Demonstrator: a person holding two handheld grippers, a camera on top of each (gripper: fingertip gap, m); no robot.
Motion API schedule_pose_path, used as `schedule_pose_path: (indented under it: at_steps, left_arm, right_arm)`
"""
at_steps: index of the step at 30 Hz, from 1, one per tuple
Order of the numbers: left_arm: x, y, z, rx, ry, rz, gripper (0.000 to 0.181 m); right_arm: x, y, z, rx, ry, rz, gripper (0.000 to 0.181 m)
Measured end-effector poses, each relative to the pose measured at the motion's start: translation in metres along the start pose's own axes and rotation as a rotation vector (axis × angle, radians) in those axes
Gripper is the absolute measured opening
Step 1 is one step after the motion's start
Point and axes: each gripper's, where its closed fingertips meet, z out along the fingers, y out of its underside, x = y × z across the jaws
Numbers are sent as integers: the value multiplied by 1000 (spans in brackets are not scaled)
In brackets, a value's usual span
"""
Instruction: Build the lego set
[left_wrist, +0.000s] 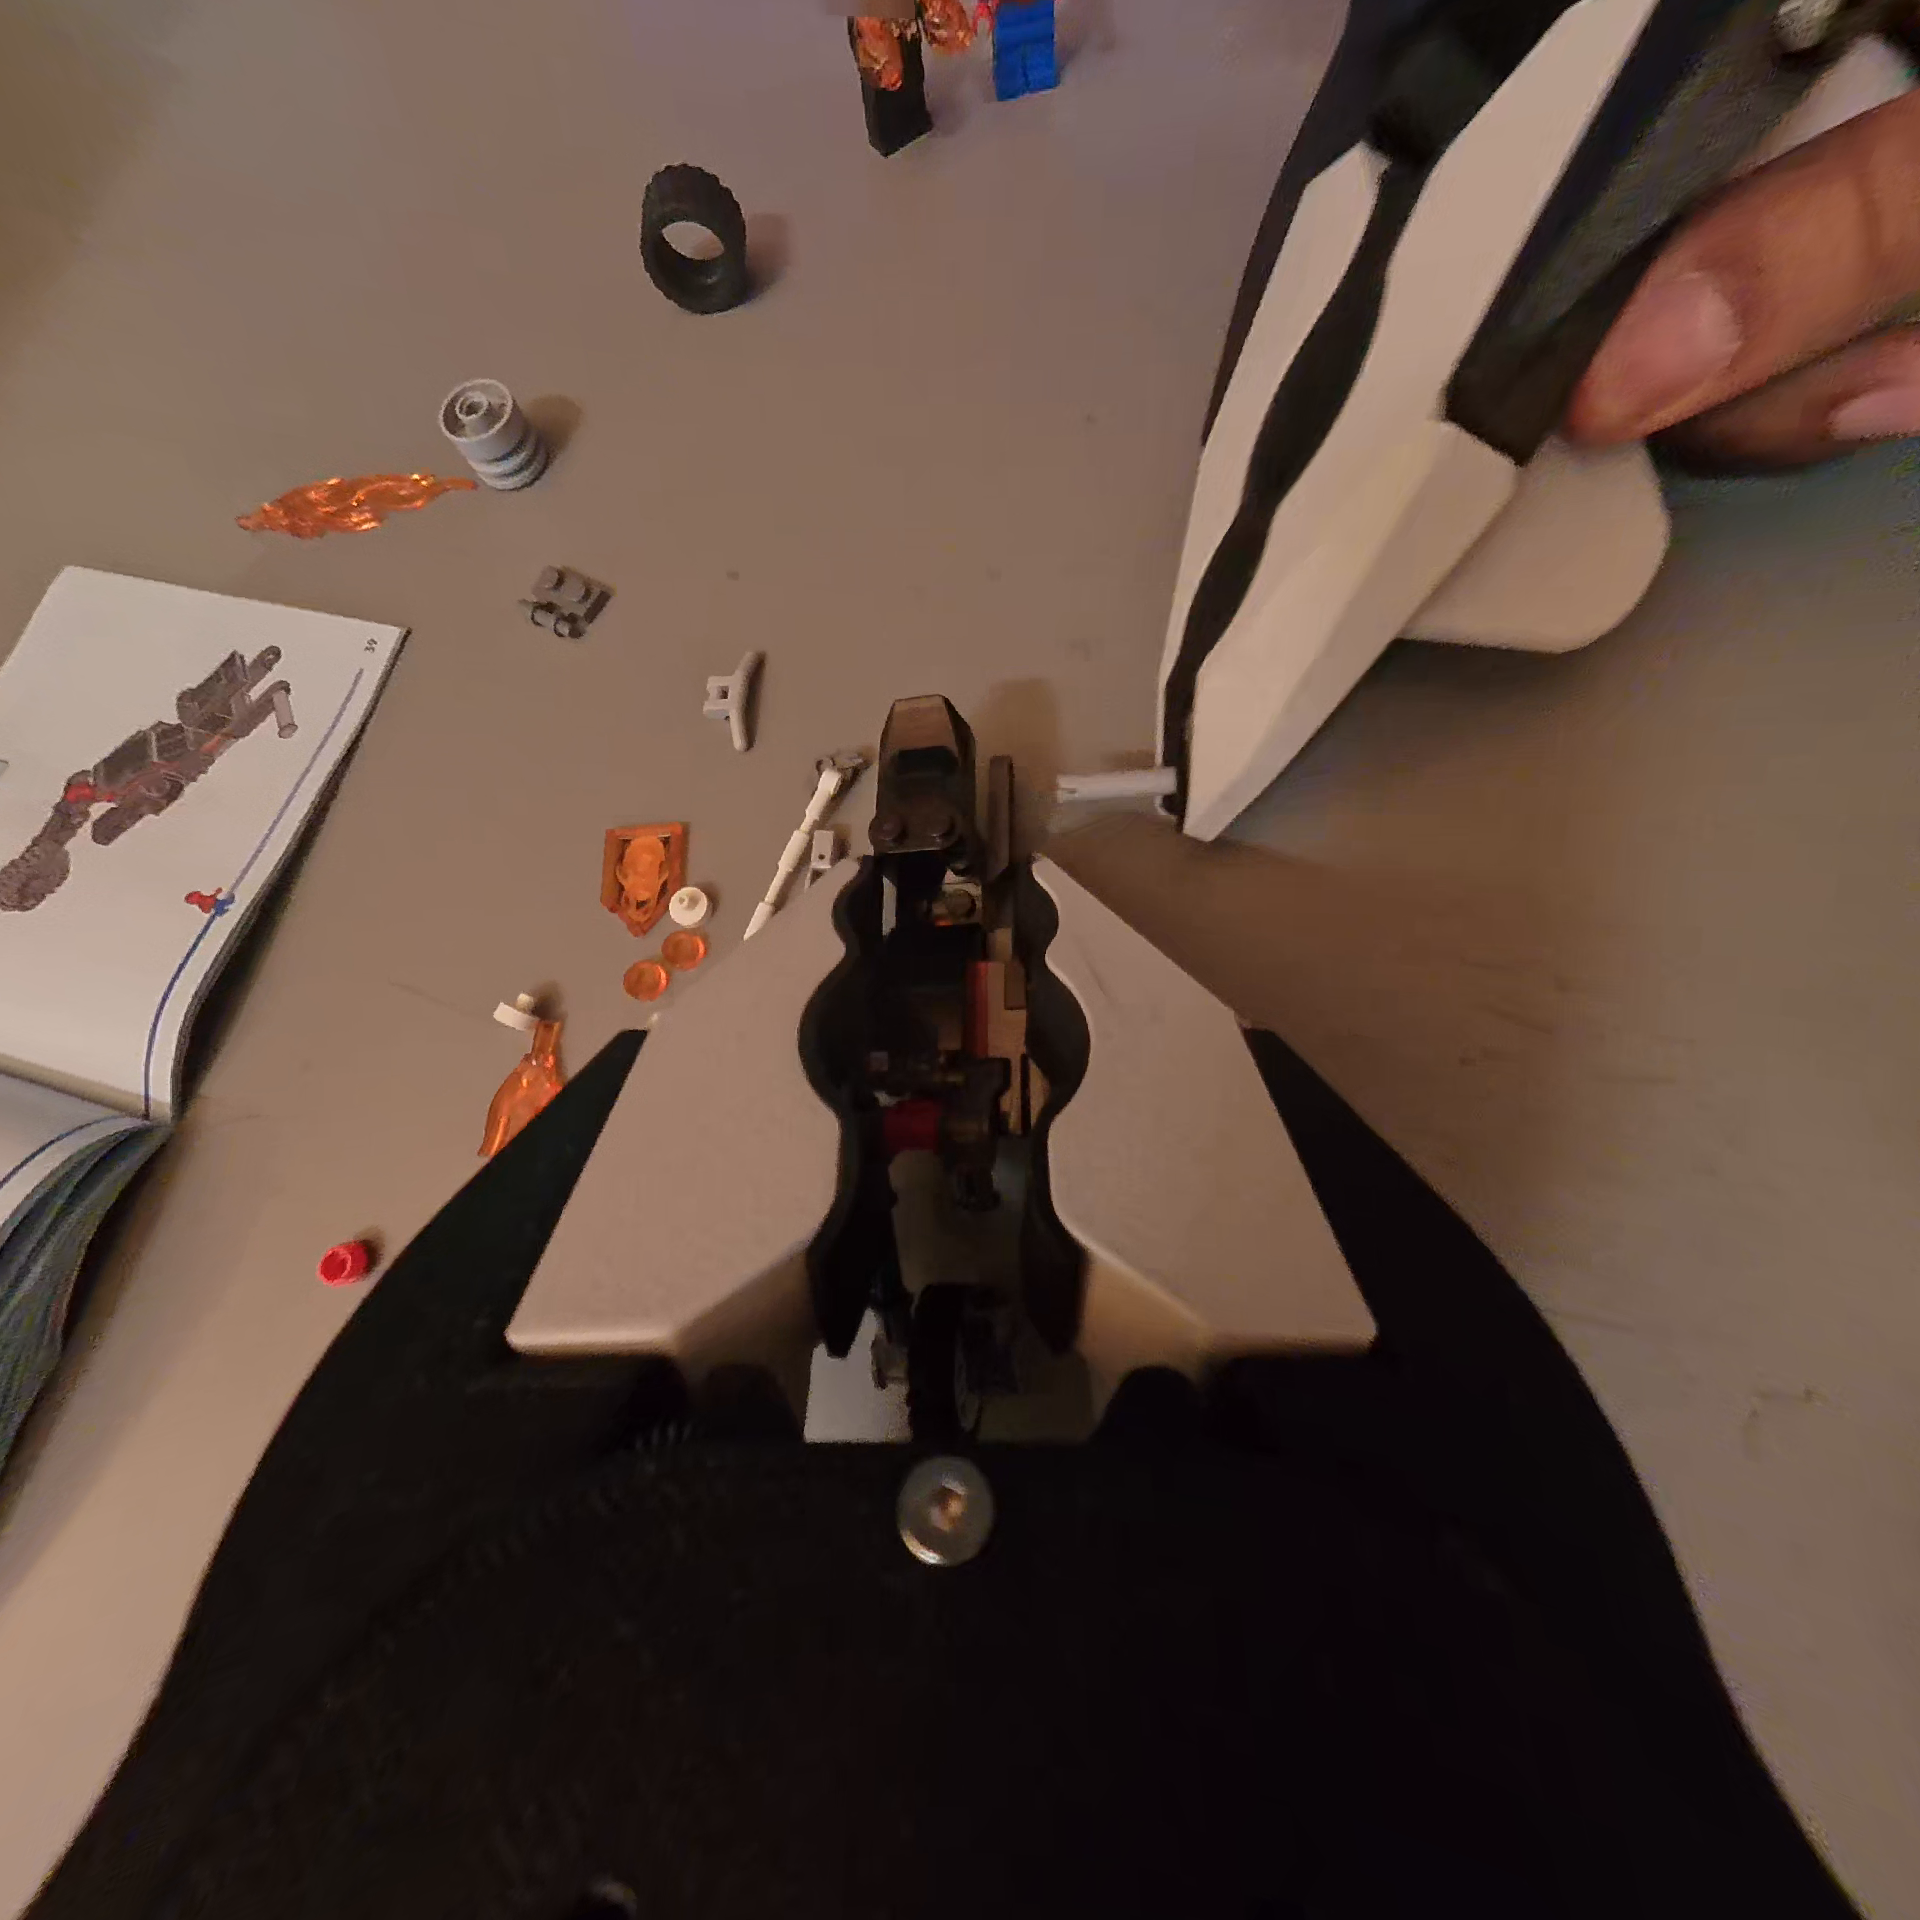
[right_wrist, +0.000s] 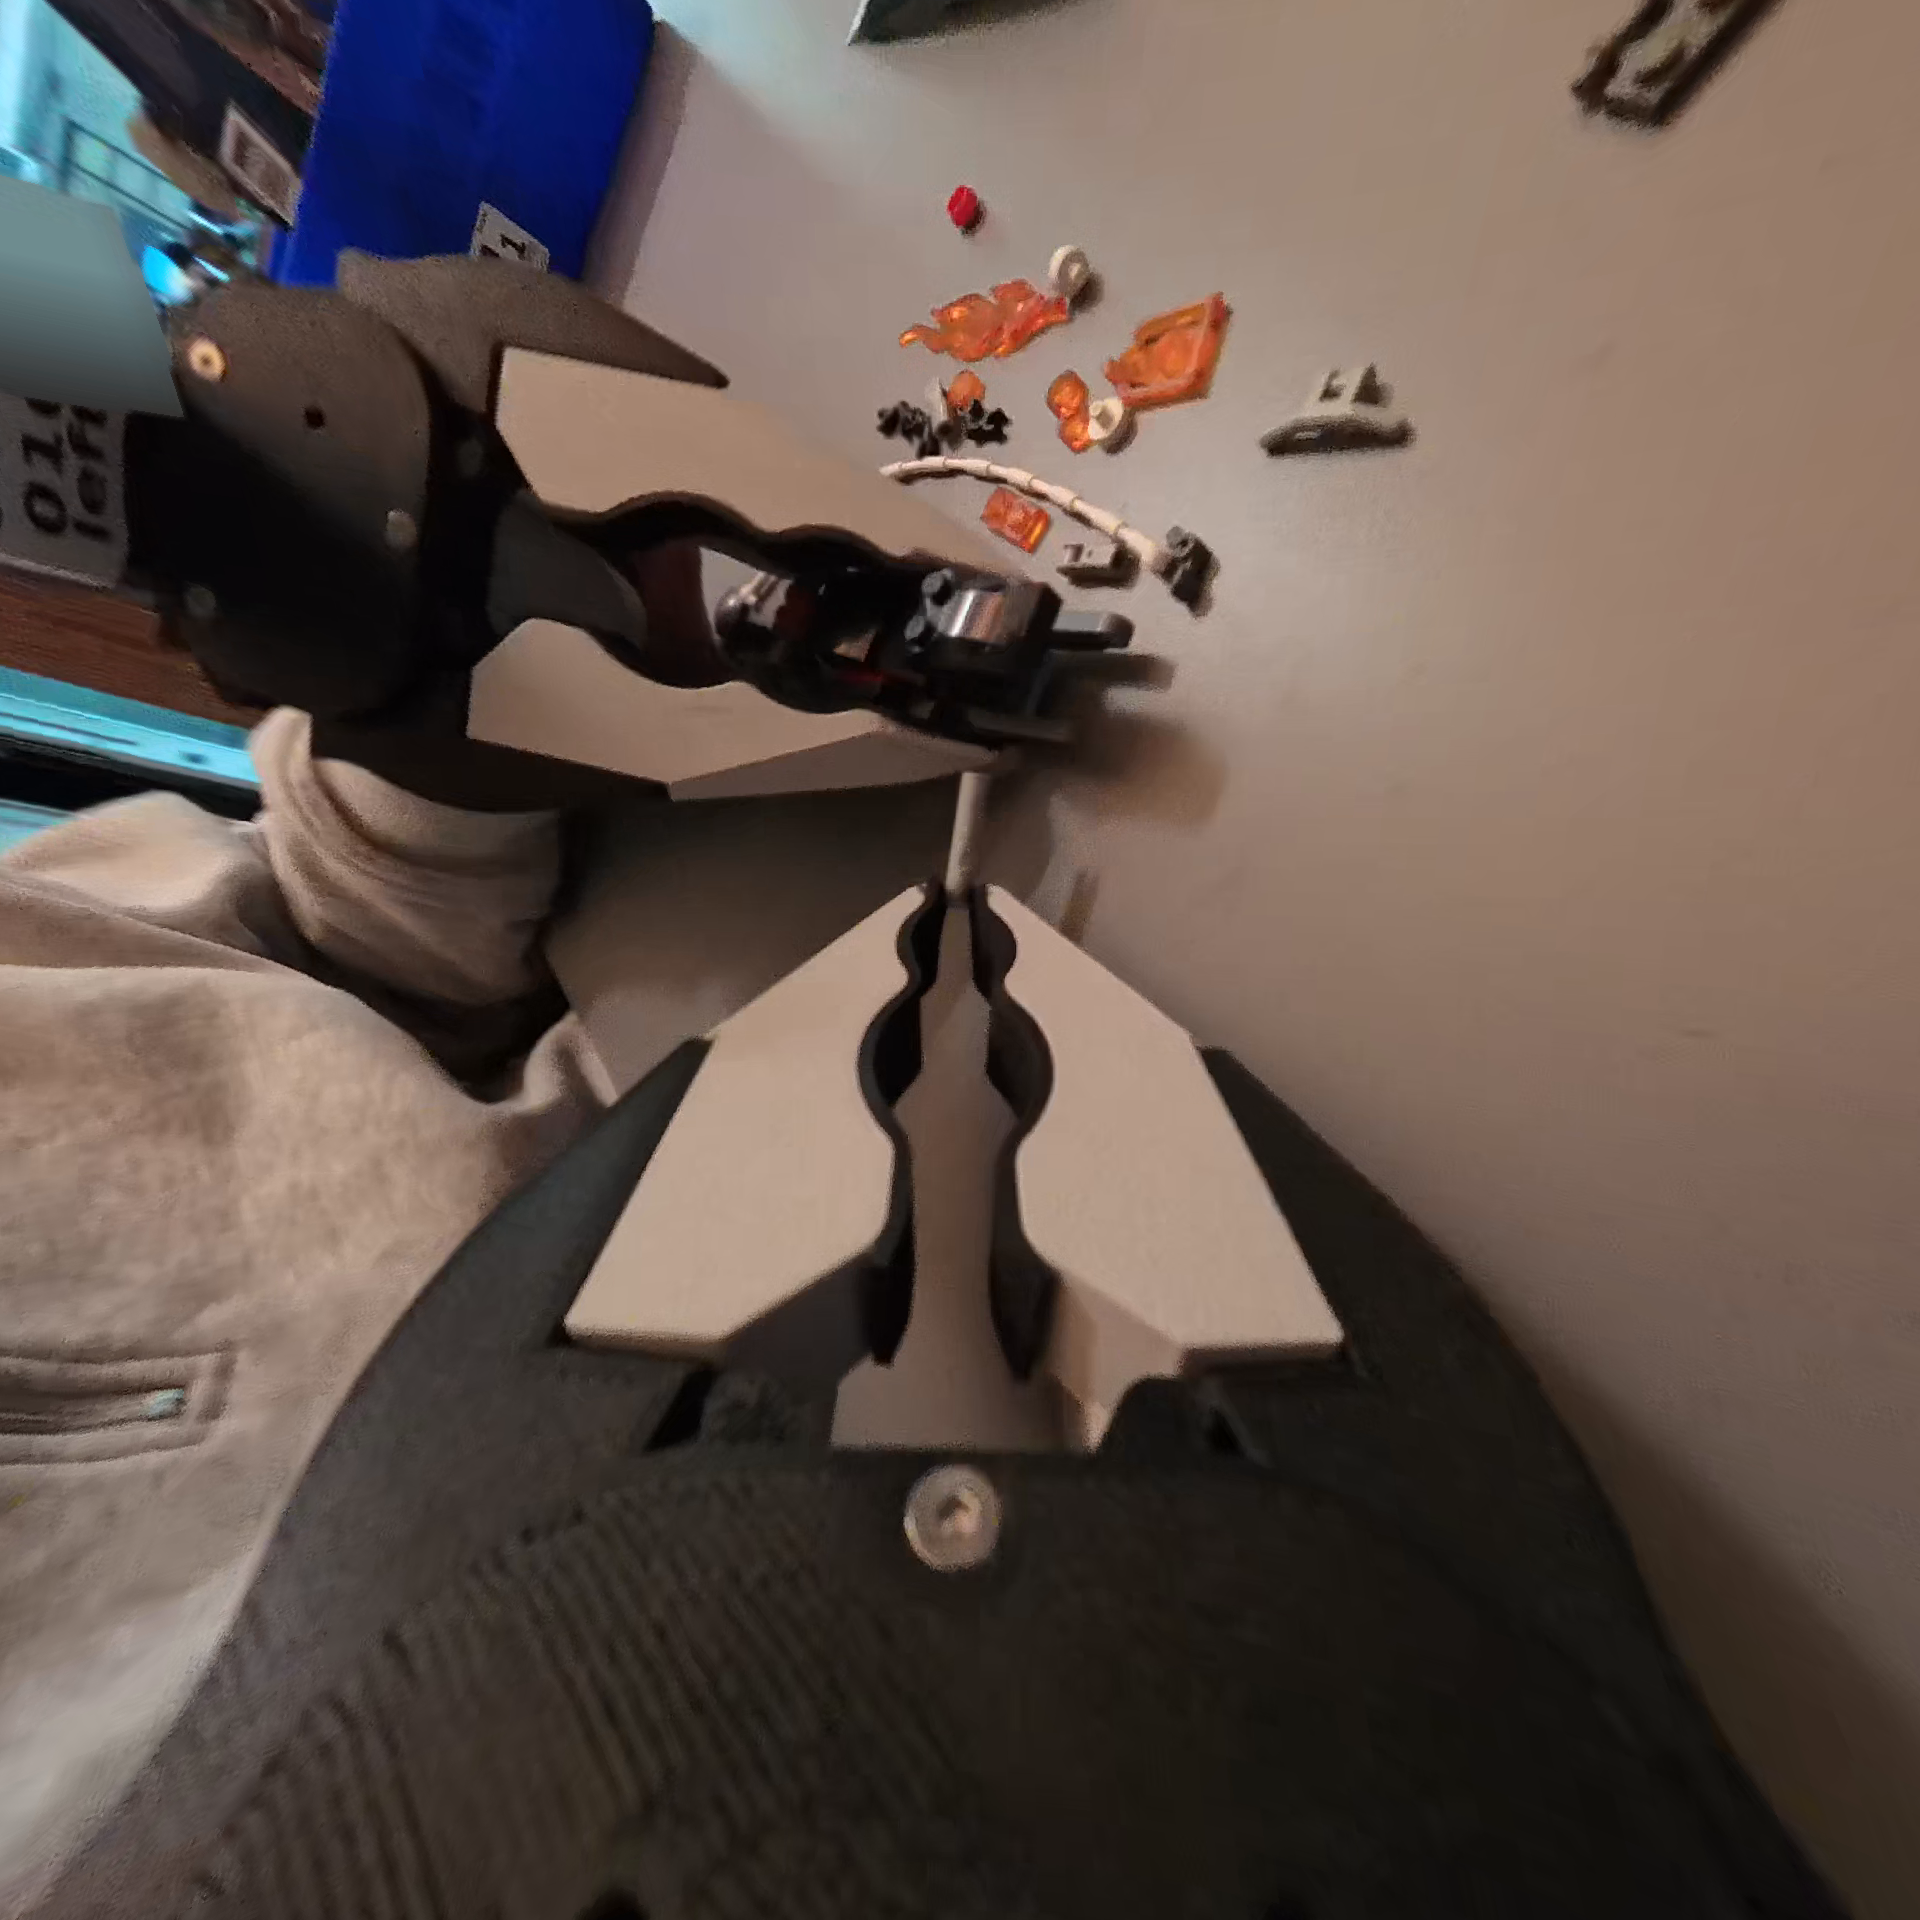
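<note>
Grey surface (left_wrist: 1455, 1039), loose parts scattered. Left gripper (left_wrist: 940, 883) fingers clamp the motorbike body (left_wrist: 935, 831); right gripper (right_wrist: 956, 899) fingers pinch white pin (right_wrist: 966, 831) just beside it. Line pin up squarely, push gently.

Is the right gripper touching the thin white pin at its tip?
Touching. The right wrist view shows the right gripper with its fingertips closed on the base of the white pin; the left wrist view shows the pin sticking out from its tip.
</note>
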Motion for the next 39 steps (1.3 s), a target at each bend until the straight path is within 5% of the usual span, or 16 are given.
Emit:
schedule_pose_path:
  at_steps: [4, 8, 12, 16, 24, 27, 39]
  left_arm:
    - [1, 0, 0, -4, -13, 16, 27]
    - [-2, 0, -2, 6, -8, -8, 50]
    - [0, -22, -16, 141, 17, -11, 61]
    - [28, -47, -34, 304, 174, -17, 32]
    - [56, -72, -60, 426, 642, -438, 23]
    - [56, -77, -69, 471, 715, -497, 5]
    - [56, -87, -95, 547, 1075, -786, 4]
  right_arm:
    - [6, 1, -11, 51, 160, -173, 3]
    - [3, 2, -18, 87, 227, -307, 3]
    - [-4, -1, -25, 123, 248, -402, 3]
    - [-21, -5, -35, 153, 274, -601, 3]
    - [-59, -23, -49, 313, 537, -1155, 2]
    - [-64, -22, -47, 320, 577, -1210, 2]
    - [-104, -29, -63, 546, 462, -1273, 0]
